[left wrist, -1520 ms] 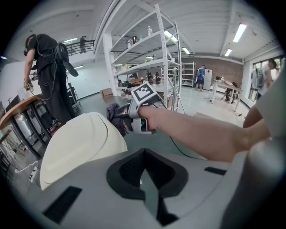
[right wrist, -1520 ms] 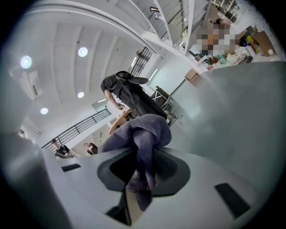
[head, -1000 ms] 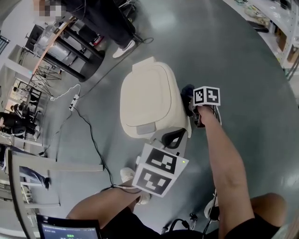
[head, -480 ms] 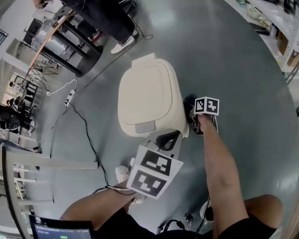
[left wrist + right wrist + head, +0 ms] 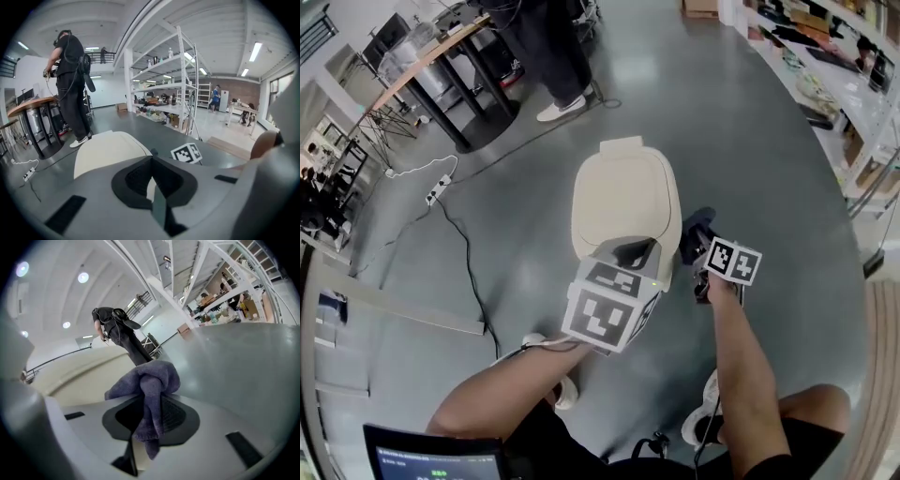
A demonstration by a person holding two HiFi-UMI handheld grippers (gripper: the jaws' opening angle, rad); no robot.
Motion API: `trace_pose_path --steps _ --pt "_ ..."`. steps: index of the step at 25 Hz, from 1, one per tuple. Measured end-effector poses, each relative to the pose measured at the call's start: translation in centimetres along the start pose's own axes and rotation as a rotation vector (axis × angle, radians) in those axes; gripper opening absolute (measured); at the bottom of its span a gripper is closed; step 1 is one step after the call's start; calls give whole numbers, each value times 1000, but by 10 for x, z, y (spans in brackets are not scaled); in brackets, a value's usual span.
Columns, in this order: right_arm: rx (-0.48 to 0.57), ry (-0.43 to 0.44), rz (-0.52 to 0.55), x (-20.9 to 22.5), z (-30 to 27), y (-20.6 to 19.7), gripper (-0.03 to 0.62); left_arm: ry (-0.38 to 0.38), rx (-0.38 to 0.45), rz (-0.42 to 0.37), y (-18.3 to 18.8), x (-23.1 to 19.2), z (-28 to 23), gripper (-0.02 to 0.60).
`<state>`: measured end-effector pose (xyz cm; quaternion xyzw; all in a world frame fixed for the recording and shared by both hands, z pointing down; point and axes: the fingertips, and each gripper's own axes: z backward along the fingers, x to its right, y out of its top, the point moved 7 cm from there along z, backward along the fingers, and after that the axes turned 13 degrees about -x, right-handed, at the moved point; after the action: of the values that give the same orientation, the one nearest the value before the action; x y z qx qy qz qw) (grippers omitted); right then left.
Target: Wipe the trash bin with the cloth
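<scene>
Beside trash bin (image 5: 623, 202) | right tool (image 5: 700, 255) still pinching cloth (image 5: 151, 380) | left tool (image 5: 634, 255) closed, empty

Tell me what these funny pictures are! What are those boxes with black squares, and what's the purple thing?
A person holds a pinching tool, a gripper, in each hand; the marker boxes are part of them. One picture comes from a camera on the person's head, two from cameras on the grippers. A closed cream plastic trash bin stands on the grey floor. The right gripper pinches a purple-blue fluffy cloth beside the bin. The left gripper is shut and empty.
</scene>
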<state>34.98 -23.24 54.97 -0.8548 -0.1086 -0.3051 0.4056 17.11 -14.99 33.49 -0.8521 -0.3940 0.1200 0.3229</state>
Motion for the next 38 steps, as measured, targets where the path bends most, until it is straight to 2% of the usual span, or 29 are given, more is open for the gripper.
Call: trace_pose_path --steps 2,4,6,9,13,16,19,23,29,32,35,38 --pt "52 0 9 -39 36 1 81 6 58 21 2 -11 21 -3" --pt "66 -46 83 -79 69 1 81 41 116 33 0 -26 42 -3" --pt "60 -131 216 -115 99 5 81 62 155 61 -5 -39 60 -3" --pt "61 -213 440 -165 130 44 81 87 215 95 -10 -58 85 -3" --pt "49 -201 657 -240 170 86 81 104 254 134 -29 -85 115 -3" --pt "76 -164 786 -291 202 90 81 139 269 153 -42 -111 129 -3" --pt "135 -131 760 -312 214 75 81 140 278 152 -45 -124 137 -3" --pt "190 -146 655 -298 200 45 81 98 289 126 -60 -123 141 -3" --pt "111 -166 636 -296 171 27 81 109 264 48 -74 -149 129 -3" --pt "76 -154 639 -305 149 24 81 85 251 81 -76 -174 120 -3" --pt "72 -136 597 -317 121 21 81 82 247 86 -83 -204 112 -3" --pt "83 -128 597 -326 115 24 81 59 248 111 -79 -207 111 -3"
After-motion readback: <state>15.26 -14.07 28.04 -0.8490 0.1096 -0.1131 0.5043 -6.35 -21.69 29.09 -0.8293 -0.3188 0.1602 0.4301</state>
